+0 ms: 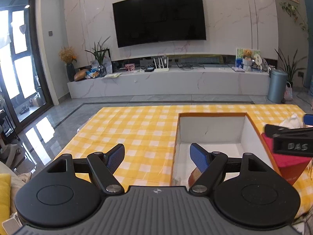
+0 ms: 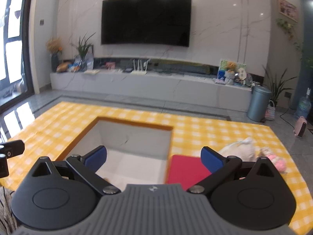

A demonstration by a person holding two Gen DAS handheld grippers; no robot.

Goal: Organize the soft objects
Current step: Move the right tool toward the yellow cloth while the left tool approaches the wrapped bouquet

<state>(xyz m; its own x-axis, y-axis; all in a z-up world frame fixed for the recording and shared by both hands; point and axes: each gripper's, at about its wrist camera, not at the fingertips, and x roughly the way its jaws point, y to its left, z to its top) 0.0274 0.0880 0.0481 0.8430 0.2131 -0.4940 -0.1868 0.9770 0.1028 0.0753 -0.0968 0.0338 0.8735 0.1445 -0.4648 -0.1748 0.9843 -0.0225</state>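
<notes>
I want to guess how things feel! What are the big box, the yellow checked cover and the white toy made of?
The box looks like cardboard: flat matte white walls, a thin orange edge. The yellow checked cover seems a smooth cloth or plastic sheet, lying flat with faint creases. The white toy looks like soft plush, though it is blurred.

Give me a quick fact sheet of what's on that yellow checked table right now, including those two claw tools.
Table cover: yellow checked cloth
Container: open box, white inside
Beside the box: red flap
Soft items on cloth: cream plush, pink plush
Left gripper: open, holding nothing
Right gripper: open, holding nothing
</notes>
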